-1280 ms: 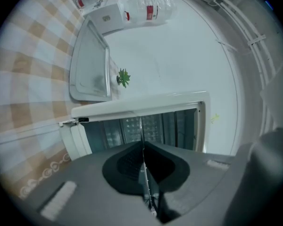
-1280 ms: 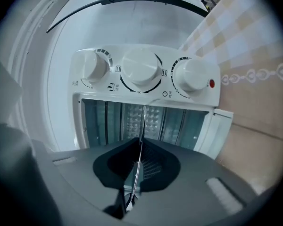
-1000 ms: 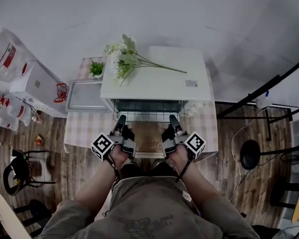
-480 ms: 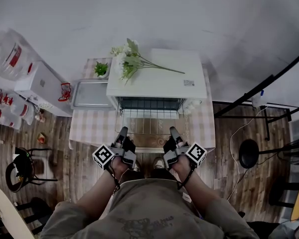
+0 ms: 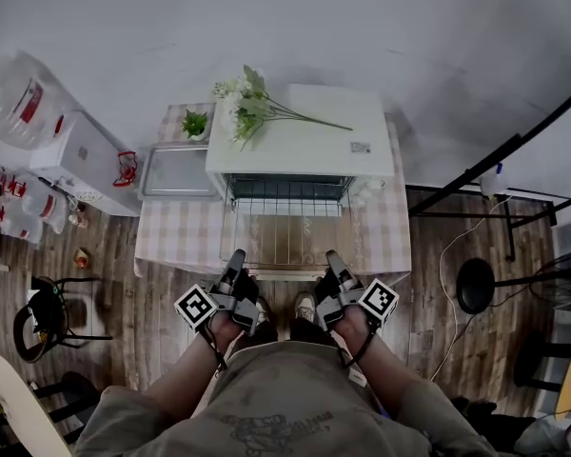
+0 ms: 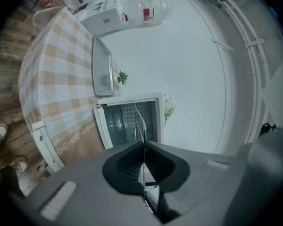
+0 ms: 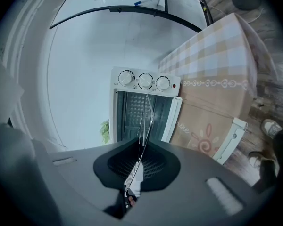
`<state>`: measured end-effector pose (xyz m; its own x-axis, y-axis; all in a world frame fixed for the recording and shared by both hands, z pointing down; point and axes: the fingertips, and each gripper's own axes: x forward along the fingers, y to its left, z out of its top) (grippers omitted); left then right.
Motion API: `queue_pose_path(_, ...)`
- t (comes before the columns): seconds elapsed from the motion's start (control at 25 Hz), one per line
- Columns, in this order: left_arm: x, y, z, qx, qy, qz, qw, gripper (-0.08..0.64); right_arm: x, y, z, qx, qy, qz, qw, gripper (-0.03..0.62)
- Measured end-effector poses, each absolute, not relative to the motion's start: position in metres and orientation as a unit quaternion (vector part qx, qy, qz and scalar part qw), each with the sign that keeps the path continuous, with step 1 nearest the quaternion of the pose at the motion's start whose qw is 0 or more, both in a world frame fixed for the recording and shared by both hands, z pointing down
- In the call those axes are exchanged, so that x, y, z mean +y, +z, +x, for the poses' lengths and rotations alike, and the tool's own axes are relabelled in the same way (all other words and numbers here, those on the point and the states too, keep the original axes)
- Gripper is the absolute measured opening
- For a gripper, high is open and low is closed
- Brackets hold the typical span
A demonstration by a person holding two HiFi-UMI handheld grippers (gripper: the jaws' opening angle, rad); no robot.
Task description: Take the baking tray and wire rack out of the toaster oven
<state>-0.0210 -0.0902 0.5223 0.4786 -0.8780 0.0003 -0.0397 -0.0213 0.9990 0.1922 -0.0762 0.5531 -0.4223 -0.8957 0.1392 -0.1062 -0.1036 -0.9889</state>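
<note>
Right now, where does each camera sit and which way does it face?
Head view: on the person's head, steeply down on toaster oven, wire rack, forearms, left gripper, right gripper.
Left gripper view: on that gripper, along jaws shut on the wire rack, into the oven.
Right gripper view: likewise, on the right gripper.
All share oven and rack.

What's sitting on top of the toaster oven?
A bunch of flowers lies across the top of the toaster oven; a small label sits near its front. What the blooms cover is hidden.
</note>
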Motion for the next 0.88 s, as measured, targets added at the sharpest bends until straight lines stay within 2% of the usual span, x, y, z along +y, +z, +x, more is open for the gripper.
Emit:
queue_pose_path(0.44,-0.059,0.532,-0.045,-0.388,-0.356,0.607,0.595,0.003,-0.047,0.563,0.168,0.585,-0.636,-0.411,0.291,0.025)
queue_pose_path(0.88,-0.027,0.546,-0.140,-0.459,-0.380,0.570,0.565,0.005,-0.046,0.581,0.072,0.616,-0.682,-0.335,0.208,0.025)
